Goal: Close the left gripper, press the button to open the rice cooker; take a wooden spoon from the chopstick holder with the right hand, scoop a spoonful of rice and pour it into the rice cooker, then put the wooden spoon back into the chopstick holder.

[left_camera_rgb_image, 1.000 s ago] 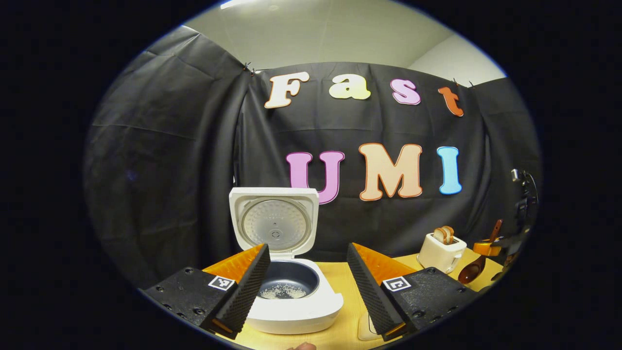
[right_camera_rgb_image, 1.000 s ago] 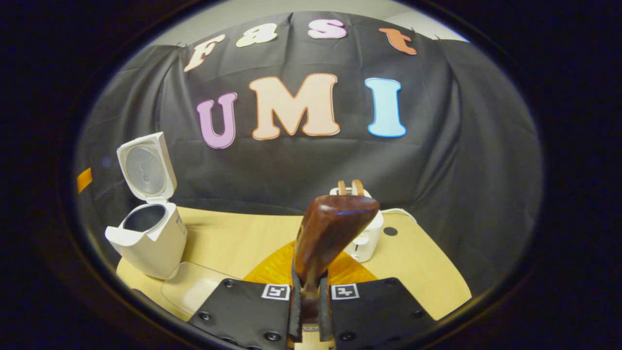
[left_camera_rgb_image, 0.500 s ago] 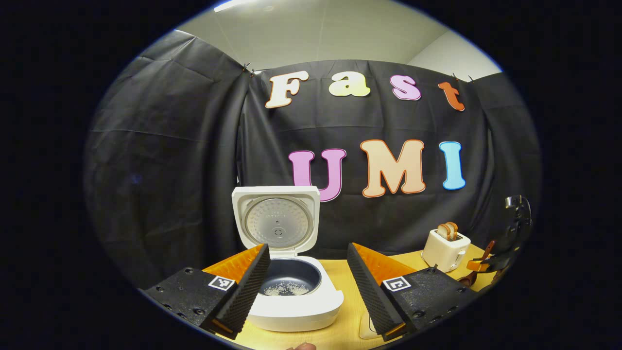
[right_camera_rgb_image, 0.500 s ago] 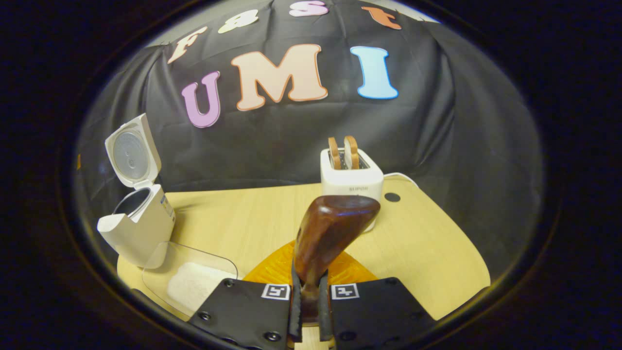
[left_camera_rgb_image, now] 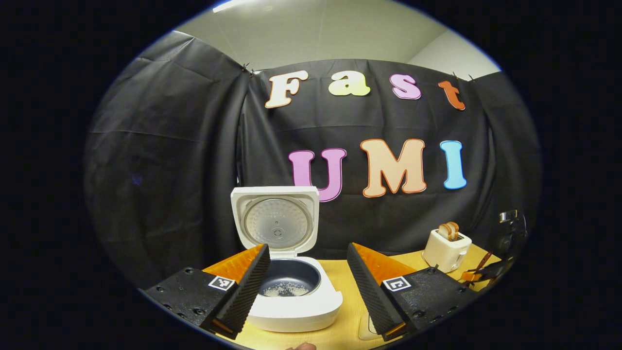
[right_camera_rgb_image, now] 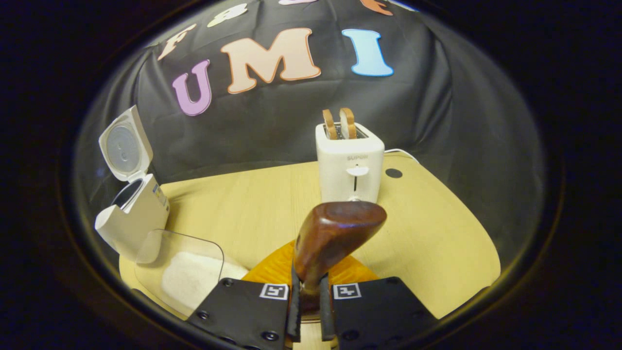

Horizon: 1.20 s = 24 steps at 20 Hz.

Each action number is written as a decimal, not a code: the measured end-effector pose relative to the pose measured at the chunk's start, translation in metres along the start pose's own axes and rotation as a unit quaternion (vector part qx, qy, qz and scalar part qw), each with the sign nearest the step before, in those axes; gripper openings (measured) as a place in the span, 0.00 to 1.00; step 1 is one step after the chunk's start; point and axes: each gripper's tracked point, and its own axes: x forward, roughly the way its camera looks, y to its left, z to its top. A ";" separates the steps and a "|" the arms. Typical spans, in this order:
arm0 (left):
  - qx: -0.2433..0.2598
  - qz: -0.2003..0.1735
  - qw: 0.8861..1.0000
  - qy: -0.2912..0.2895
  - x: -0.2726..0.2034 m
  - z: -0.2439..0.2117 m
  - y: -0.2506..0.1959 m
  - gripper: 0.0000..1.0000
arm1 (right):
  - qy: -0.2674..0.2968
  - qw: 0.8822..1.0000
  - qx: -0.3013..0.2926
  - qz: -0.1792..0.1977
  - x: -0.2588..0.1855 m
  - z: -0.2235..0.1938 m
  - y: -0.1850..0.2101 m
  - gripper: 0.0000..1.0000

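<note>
The right claw (right_camera_rgb_image: 307,311) is gripping the handle of the wooden spoon (right_camera_rgb_image: 335,233), clamped on it with the bowl pointing forward above the surface (right_camera_rgb_image: 427,243), while the left claw (left_camera_rgb_image: 306,287) is hanging with its fingers wide apart before the open rice cooker (left_camera_rgb_image: 291,301), rice grains lying in its pot. Scooping and pouring seem done, so the spoon is likely heading to its holder; the toaster (right_camera_rgb_image: 349,163) is bearing a small brand mark, too blurred to read with confidence
</note>
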 end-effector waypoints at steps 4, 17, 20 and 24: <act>-0.006 0.000 1.000 -0.001 0.002 0.000 0.001 0.94 | -0.016 1.000 0.012 0.003 -0.009 0.010 -0.004 0.28; -0.012 -0.007 1.000 -0.017 0.021 0.016 0.015 0.91 | -0.107 0.993 0.000 -0.047 -0.078 0.054 -0.036 1.00; -0.006 -0.004 1.000 -0.025 0.035 0.027 0.025 0.94 | -0.149 0.988 -0.012 -0.050 -0.107 0.081 -0.028 1.00; -0.012 0.000 0.999 -0.033 0.055 0.042 0.042 0.91 | -0.191 0.981 -0.018 -0.038 -0.141 0.114 -0.006 1.00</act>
